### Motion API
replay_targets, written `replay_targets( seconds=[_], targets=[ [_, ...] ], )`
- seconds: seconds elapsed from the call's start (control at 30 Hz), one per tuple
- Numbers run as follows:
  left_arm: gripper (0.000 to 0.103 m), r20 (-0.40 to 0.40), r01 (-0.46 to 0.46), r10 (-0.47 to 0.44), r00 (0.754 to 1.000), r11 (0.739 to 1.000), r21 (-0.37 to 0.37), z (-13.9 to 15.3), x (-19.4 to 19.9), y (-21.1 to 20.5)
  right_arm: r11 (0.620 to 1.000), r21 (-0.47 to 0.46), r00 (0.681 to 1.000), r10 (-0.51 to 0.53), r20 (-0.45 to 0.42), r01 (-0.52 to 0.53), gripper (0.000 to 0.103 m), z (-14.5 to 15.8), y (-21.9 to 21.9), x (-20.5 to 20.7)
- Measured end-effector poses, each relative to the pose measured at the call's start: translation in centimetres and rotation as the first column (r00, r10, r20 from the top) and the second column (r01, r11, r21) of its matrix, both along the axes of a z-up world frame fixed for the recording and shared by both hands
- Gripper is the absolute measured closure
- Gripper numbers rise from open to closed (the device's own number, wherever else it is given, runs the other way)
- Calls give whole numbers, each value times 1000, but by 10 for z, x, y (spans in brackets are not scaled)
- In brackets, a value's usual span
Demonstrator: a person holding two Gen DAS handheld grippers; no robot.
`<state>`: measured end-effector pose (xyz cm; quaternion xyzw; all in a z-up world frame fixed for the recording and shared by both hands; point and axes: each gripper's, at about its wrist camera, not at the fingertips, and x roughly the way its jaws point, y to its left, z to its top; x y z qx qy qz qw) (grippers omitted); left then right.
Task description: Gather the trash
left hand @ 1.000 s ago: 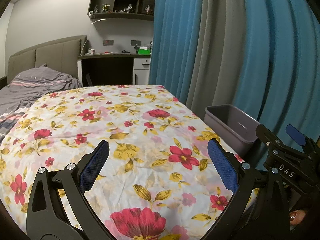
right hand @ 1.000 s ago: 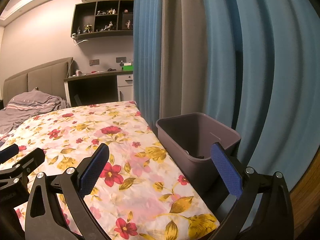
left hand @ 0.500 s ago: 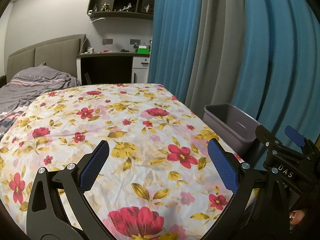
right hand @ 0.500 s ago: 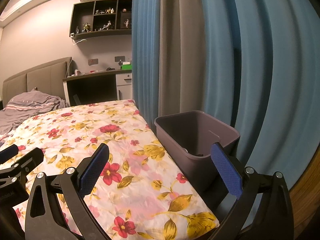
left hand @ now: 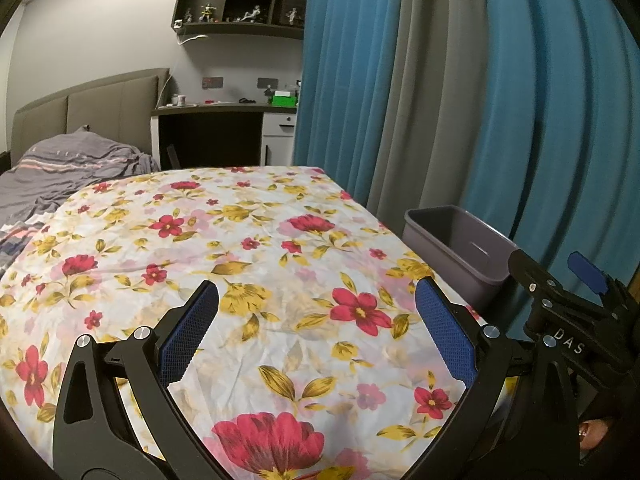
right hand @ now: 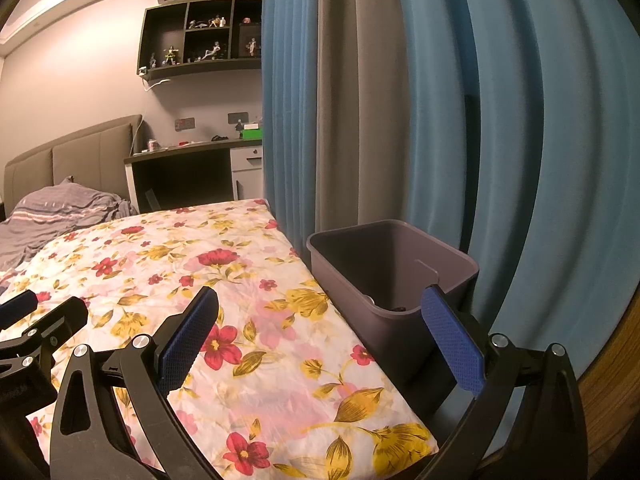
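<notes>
Floral bedspread (left hand: 256, 240) bare, grey bin (right hand: 394, 280) at its right edge (curtain-side), left gripper (left hand: 316, 332) and right gripper (right hand: 320, 336) spread.

One bin (right hand: 394, 276), two hand-held grippers (left hand: 316, 336) (right hand: 320, 336)

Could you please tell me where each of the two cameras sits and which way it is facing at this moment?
Left wrist: sits on the left gripper, looking forward over the floral cloth toward the desk; its open fingers show, plus the right gripper at the right edge.
Right wrist: sits on the right gripper, facing the cloth's right edge, the grey bin and curtains; its open fingers show, plus part of the left gripper at the left edge.
Shared: cloth, bin, curtains, desk, wall shelf.
</notes>
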<state>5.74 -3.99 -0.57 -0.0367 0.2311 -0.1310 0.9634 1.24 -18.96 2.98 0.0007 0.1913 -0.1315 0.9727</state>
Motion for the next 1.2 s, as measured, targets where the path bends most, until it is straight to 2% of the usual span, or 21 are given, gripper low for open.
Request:
replay_targets(
  seconds=[1.2],
  targets=[
    [6,-2,8,-8,1000,1000,2,-1,-1,-6,1000,5,1000,-2,1,2,5,0,-3,-2]
  ],
)
